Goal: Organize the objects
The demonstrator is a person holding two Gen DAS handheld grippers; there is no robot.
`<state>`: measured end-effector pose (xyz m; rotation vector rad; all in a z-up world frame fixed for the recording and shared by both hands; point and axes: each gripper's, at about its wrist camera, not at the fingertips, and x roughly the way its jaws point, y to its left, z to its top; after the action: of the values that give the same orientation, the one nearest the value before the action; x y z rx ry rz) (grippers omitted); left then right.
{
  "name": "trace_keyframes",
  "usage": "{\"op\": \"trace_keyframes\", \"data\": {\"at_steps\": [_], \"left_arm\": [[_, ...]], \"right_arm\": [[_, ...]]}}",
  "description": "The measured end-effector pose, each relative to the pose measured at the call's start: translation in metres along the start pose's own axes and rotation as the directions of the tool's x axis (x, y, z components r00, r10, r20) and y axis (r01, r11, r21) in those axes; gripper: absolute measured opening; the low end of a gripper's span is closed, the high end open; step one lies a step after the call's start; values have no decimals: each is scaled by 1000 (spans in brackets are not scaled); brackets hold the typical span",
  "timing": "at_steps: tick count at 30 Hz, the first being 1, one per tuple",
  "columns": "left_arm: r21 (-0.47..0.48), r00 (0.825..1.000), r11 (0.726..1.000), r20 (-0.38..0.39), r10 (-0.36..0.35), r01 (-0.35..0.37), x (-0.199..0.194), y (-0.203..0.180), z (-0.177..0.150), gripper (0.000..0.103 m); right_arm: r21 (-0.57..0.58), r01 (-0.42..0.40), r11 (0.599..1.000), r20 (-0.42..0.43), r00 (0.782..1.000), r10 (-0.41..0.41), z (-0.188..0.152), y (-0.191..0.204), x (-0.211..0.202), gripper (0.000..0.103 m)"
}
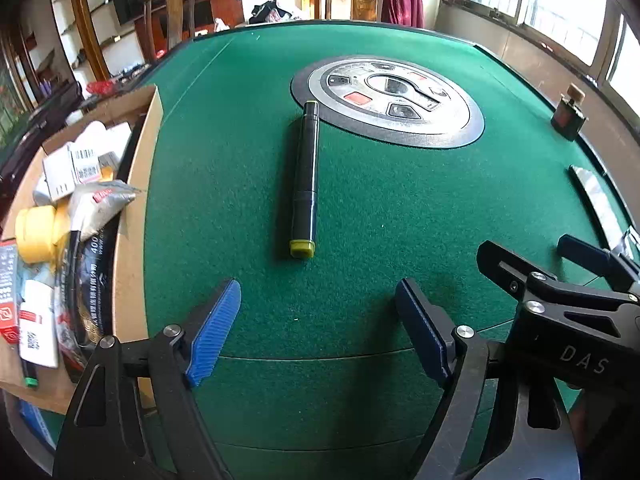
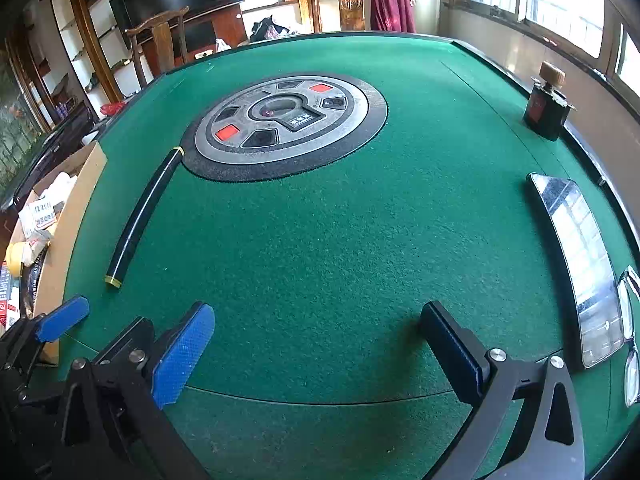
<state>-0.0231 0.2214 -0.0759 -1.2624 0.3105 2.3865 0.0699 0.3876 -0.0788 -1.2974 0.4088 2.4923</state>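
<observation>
We hold 2 tools low over the green felt desk [image 1: 400, 208]: the left hand-held gripper [image 1: 318, 320] with its blue pads spread wide and nothing between them, and to its right the right hand-held gripper [image 2: 316, 348], its jaws at their widest and equally bare. Just beyond the left one lies the marker pen [image 1: 306, 176], a slim black barrel with a yellow-green cap at its near end and its far tip touching the rim of the round control panel [image 1: 388, 104] at the desk's centre. At the left edge stands an open cardboard box [image 1: 136, 208] already crowded with packets and a yellow tape roll. On the right lie a phone [image 2: 580, 264], screen up, and farther off a small dark bottle [image 2: 546, 108] with a wooden stopper.

We judge the pen the likeliest pick for the left tool. To do it well, we would bring the pads across the barrel near its middle, close squarely so the round body cannot roll, then carry it left into the box.
</observation>
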Motion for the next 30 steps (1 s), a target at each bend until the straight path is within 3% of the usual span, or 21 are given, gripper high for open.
{"op": "trace_keyframes", "data": {"at_steps": [28, 30], "left_arm": [[8, 1000, 1000, -1, 2, -2, -1, -4, 2, 83], [3, 1000, 1000, -6, 6, -5, 0, -3, 2, 91]], "right_arm": [[-6, 9, 1000, -4, 1000, -9, 0, 0, 1, 103], [-7, 11, 1000, -5, 1000, -11, 0, 0, 1, 103]]}}
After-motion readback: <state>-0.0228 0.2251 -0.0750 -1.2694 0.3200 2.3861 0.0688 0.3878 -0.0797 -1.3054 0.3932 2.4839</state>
